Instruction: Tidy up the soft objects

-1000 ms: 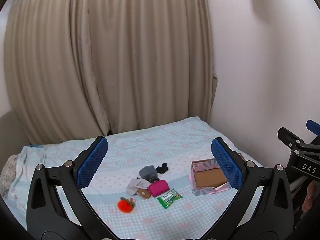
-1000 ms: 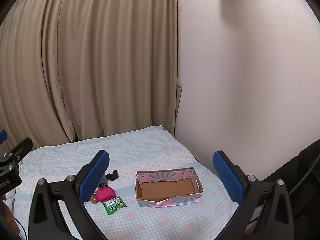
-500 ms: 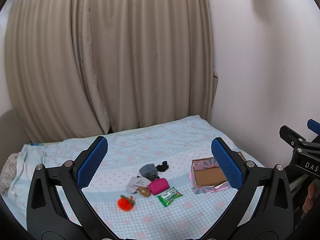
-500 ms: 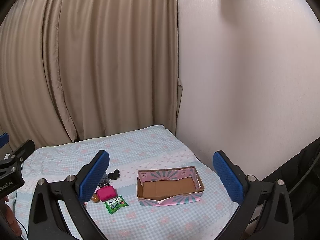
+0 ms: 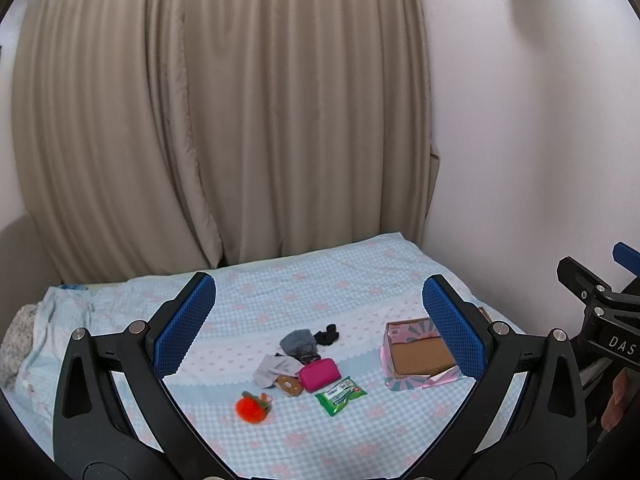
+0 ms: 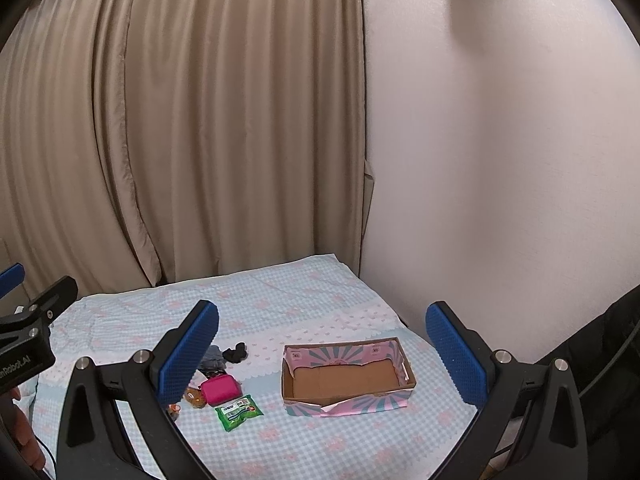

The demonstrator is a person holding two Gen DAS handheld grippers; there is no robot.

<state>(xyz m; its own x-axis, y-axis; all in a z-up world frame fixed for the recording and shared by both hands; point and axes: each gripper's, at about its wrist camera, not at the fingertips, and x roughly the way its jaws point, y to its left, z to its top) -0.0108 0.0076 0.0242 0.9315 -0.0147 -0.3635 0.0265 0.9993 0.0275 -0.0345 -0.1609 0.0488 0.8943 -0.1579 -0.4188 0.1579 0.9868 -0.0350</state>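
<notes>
bedroom: bed (image 5: 320,288), curtains (image 5: 220,120)

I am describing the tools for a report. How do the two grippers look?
Both the left gripper and the right gripper have black frames with triangular cutouts, silver bolts and blue textured pads. White lettering marks each body, only partly readable.

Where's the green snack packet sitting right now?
The green plastic snack packet lies flat on the checked bedsheet, just in front of the pink zip pouch and left of the empty cardboard box in both wrist views.
</notes>
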